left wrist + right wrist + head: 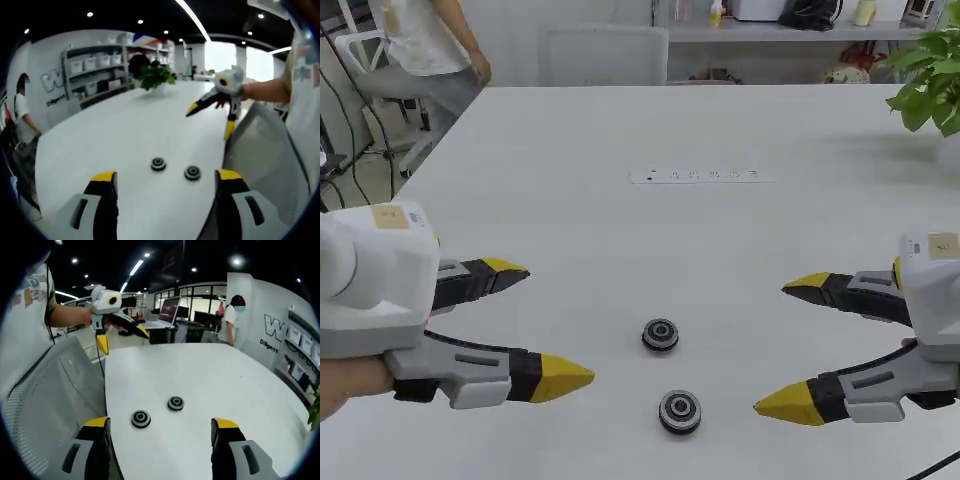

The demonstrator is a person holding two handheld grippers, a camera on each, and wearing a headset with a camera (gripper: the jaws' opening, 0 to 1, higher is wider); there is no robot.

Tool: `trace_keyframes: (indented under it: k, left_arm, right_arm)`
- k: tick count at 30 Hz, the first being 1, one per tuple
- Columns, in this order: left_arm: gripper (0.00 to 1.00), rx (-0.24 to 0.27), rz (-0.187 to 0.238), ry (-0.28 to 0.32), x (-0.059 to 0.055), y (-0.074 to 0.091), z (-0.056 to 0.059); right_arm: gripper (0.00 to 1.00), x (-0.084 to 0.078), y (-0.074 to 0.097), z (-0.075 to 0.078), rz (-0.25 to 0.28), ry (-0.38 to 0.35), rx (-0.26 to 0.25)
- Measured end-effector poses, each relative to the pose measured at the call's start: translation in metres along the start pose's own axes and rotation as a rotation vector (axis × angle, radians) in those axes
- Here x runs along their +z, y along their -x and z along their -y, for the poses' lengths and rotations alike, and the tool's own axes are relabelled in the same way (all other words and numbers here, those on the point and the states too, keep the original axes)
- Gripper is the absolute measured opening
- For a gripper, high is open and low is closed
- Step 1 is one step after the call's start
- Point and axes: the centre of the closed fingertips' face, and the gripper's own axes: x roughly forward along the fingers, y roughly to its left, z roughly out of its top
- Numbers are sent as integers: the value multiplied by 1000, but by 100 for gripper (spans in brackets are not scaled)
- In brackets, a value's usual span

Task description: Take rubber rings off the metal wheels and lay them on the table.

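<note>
Two grippers, jaws spread, flank two metal wheels (pixel 660 335) (pixel 680 411) on a white table (pixel 620 130).

In the head view the left gripper (pixel 558 322) hovers at 8 o'clock, its jaws wide apart and holding nothing. At 6 o'clock lie the metal wheels, flat on the tabletop and near each other but apart, each with its black rubber ring (pixel 646 337) on. The right gripper (pixel 771 348) hovers at 4 o'clock, jaws likewise apart and empty. A potted plant (pixel 932 75) stands at 2 o'clock.
</note>
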Motion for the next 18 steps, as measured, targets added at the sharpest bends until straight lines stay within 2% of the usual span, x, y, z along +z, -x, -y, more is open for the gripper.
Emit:
trace_keyframes:
  k: [11,13,15,18]
  left_arm:
    - [77,-73,-33,-38,-8,-29,10]
    - [76,-89,-41,-47,-10,-34,13]
    - [75,-109,-37,-31,-11,-39,15]
    - [74,-125,-53,-49,-15,-47,18]
  right_arm:
    - [74,-12,-20,-4,-23,25,82]
    - [71,-15,-24,-6,-35,45,103]
    - [69,-19,-28,-7,-49,63,122]
    - [66,-23,-35,-7,-62,77,142]
